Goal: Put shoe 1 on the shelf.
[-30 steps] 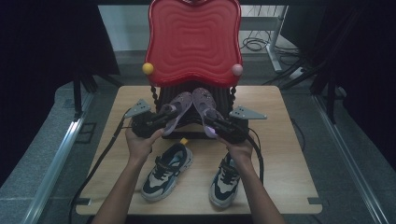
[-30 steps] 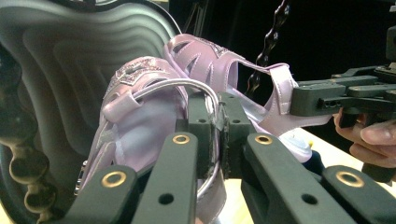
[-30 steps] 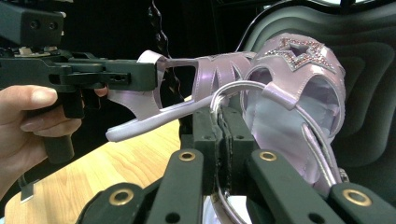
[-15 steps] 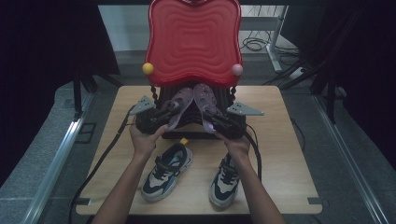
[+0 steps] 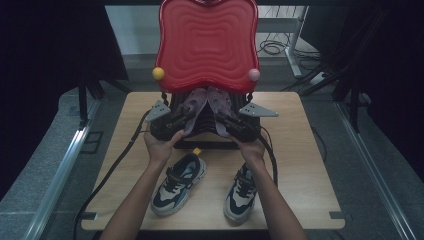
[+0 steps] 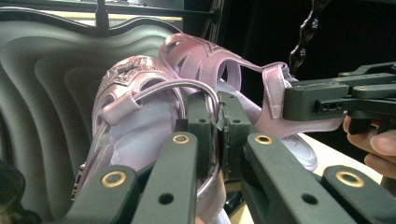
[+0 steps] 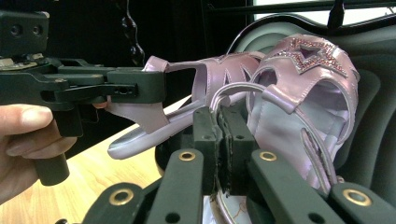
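Item: pair of pale purple sandals, being set side by side at the far middle of the wooden table (image 5: 310, 165), under the lower edge of a red wavy board (image 5: 207, 45) standing upright on a black ribbed rack (image 5: 202, 125). The left sandal (image 5: 192, 107) is lying toes far, heel near, with the left gripper (image 5: 180, 121) pinching it: in the left gripper view the jaws are standing almost fully closed on the thin rear strap of that sandal (image 6: 135, 116), so the shoe is hanging from the strap rather than being squeezed at the sole. The right sandal (image 5: 220, 106) is mirroring it, toes far, and the right gripper (image 5: 231, 125) is nearly closed on its strap too, as the right gripper view shows on the star-decorated sandal (image 7: 303, 93). The two sandals are close beside each other, toes converging; whether they are touching cannot be told. Both appear to be resting against or just above the rack, probably being placed for display. Accessory items: a pair of dark-and-white sneakers at the near side, the left sneaker (image 5: 179, 182) and the right sneaker (image 5: 241, 192), well apart from the sandals; a yellow knob (image 5: 158, 73) and a pink knob (image 5: 253, 75) at the board's lower corners.
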Tool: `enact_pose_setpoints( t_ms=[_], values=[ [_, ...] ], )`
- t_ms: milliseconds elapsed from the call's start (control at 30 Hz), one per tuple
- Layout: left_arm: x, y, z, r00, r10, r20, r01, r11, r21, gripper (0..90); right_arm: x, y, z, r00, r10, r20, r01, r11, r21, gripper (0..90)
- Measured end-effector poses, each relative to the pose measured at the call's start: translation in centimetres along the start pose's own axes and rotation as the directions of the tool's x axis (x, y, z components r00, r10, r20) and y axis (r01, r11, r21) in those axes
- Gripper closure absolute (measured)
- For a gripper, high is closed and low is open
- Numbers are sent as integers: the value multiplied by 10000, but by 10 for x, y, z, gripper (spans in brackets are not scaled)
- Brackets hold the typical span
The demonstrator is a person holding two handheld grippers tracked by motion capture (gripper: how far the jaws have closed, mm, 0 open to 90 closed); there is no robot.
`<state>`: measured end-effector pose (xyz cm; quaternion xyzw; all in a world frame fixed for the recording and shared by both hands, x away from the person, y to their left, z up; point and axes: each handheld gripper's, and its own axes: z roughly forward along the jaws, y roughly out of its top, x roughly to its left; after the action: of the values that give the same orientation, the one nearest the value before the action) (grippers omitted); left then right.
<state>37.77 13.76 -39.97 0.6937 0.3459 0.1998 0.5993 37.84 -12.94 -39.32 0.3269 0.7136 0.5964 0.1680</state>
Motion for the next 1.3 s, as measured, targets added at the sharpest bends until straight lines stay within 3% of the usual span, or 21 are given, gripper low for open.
enact_pose_setpoints(
  t_ms=[500,700,967,1300],
  values=[
    [2,3,18,9970,671,-374,-665,9976,190,857,-13,3,13,9973,-688,250,684,9975,165,868],
    [4,3,24,9919,1162,-521,-1148,9930,284,857,-17,3,18,9960,-833,333,825,9963,260,868],
    [8,-1,30,9869,1375,-846,-1356,9904,280,857,-23,3,26,9930,-1083,464,1070,9938,301,868],
    [15,-5,37,9803,1735,-948,-1700,9844,443,857,-26,0,35,9899,-1256,665,1222,9911,518,869]
  ],
)
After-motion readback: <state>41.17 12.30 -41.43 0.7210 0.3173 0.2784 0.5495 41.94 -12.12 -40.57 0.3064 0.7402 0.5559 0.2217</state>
